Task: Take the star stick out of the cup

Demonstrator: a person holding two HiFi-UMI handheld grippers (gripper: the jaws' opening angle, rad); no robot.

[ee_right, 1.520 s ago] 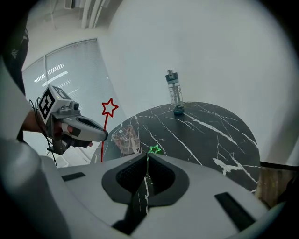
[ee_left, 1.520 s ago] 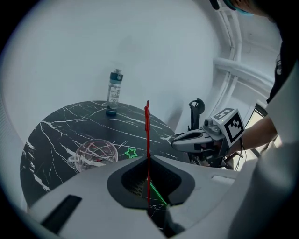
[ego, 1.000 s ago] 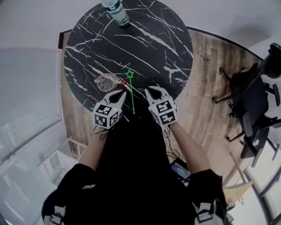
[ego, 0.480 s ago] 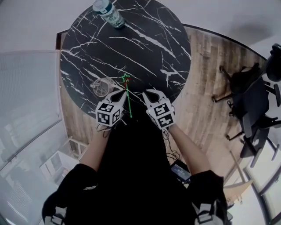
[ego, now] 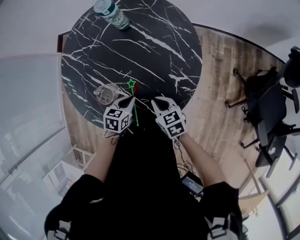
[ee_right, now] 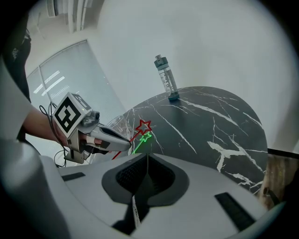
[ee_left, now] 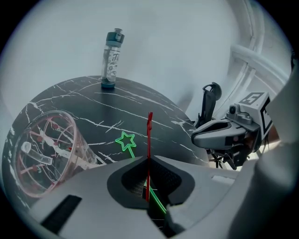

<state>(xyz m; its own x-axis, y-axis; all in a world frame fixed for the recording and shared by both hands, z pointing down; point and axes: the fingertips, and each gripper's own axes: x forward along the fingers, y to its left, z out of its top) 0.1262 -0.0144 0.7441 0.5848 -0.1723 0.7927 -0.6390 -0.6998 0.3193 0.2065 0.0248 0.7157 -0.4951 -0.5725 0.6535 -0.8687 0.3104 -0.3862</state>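
A green star stick point(ego: 131, 85) and a red star stick point(ee_left: 149, 135) both pass between the jaws of my left gripper point(ego: 131, 99), which is shut on them. Their stars stick out over the black marble table point(ego: 159, 47), just right of the clear cup point(ego: 105, 92). Both sticks are outside the cup. In the left gripper view the cup point(ee_left: 46, 154) fills the left side, with pink swirls on its wall. My right gripper point(ego: 153, 101) hovers beside the left one at the table's near edge, shut with nothing in it. From the right gripper view the red star point(ee_right: 143, 126) sits above the green star point(ee_right: 145, 137).
A water bottle point(ego: 108, 11) stands at the far edge of the round table. Wooden floor surrounds the table, with a black office chair point(ego: 272, 108) to the right and a glass partition point(ego: 28, 103) on the left.
The two grippers have drawn slightly closer together near the table's front edge. The left gripper still holds both sticks beside the cup.
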